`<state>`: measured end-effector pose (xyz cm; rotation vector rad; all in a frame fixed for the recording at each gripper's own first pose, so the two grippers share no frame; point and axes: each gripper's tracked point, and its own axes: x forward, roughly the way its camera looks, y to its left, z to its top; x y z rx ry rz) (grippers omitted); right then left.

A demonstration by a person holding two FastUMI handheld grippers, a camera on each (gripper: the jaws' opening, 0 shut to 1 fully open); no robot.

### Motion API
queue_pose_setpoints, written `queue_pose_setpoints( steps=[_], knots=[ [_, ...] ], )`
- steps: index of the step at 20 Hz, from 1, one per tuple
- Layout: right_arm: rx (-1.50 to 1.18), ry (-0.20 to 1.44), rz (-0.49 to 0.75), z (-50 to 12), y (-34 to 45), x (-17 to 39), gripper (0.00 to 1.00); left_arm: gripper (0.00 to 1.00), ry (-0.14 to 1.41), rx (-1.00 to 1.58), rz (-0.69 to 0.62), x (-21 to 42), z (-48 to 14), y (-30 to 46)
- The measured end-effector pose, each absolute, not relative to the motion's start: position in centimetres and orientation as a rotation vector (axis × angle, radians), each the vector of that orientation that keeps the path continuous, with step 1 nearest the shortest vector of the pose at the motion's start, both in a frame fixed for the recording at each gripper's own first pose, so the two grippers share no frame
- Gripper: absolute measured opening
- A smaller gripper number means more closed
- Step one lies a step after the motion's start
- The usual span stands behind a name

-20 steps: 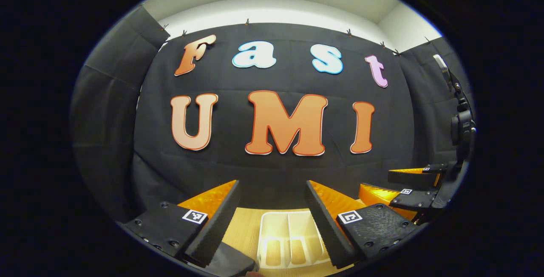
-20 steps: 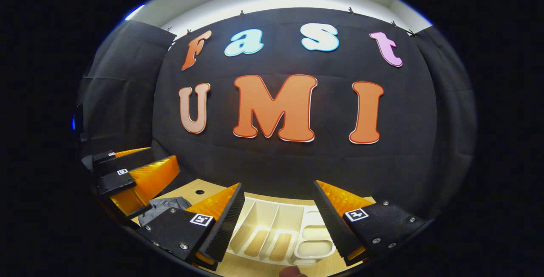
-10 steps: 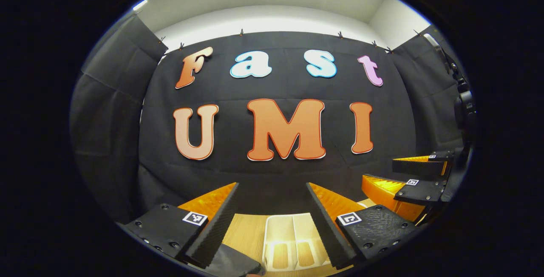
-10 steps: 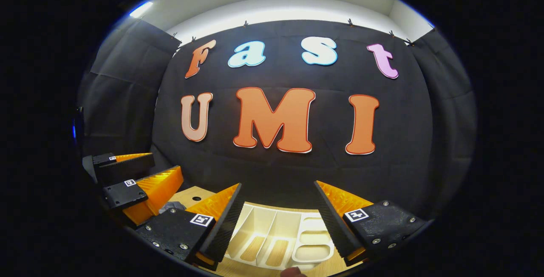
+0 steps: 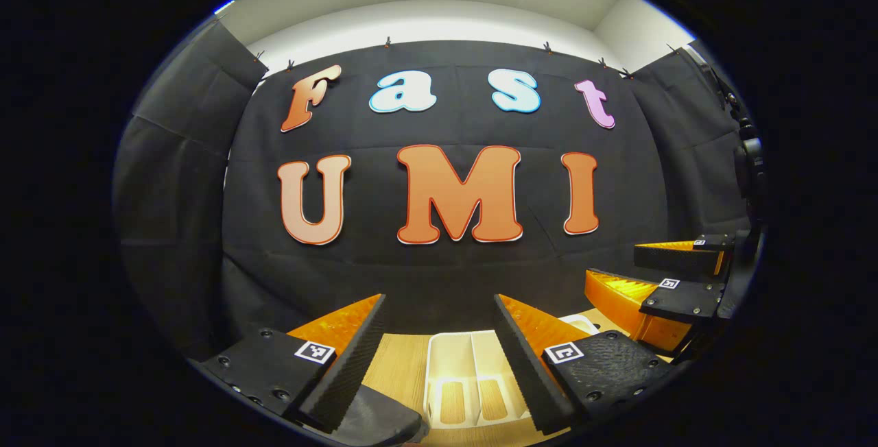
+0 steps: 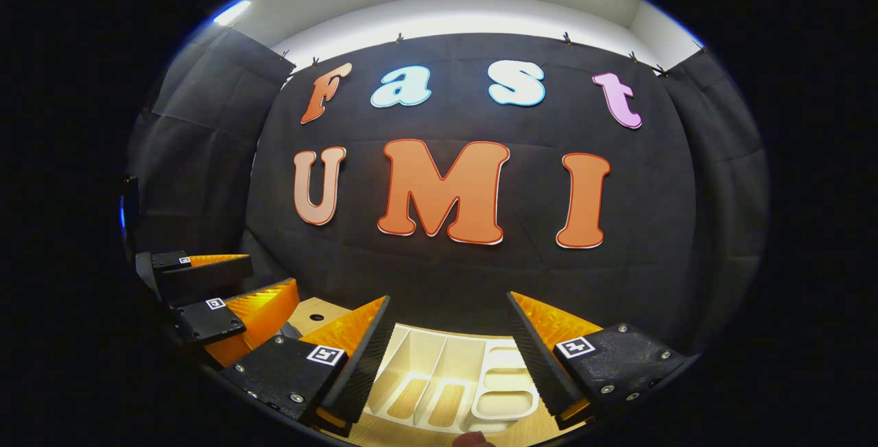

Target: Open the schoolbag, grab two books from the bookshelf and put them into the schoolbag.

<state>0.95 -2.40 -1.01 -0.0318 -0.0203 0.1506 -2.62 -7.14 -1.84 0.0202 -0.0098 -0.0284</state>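
Left tool (image 5: 439, 310) held level, aimed at the booth's back wall, fingers spread wide with nothing between them. Below its left finger a dark fabric lump (image 5: 374, 419) sits at the near edge of the tabletop (image 5: 394, 371); probably the schoolbag, can't tell if it's open. Between the fingers, farther out, a white divided organizer (image 5: 466, 378) stands on the tabletop with two slots visible, no books seen in them from here. In the left gripper view the right tool (image 5: 658, 275) shows at the right side, turned sideways, fingers stacked one above the other and apart, raised above the tabletop.

Right tool (image 6: 449, 310) also level and pointed at the back wall, fingers wide, gripping nothing. In the right gripper view the left tool (image 6: 226, 282) appears at the left, also raised, fingers apart. The same organizer (image 6: 453, 378) lies ahead between the right tool's fingers, its slots and a small tray section empty as far as visible. Both tools side by side, near each other, neither touching anything.
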Motion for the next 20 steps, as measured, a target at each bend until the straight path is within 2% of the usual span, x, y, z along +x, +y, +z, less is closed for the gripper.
queue_pose_setpoints(
  steps=[16,20],
  knots=[
    [-0.009,-0.071,0.172,0.0,-1.6,1.3,0.96,0.95,-0.047,0.035,-0.032,-2.1,-0.8,-6.1],
    [-0.024,-0.084,0.118,0.2,-2.0,1.7,0.96,0.95,-0.074,0.042,-0.065,-1.2,-0.3,-5.1]
  ],
)
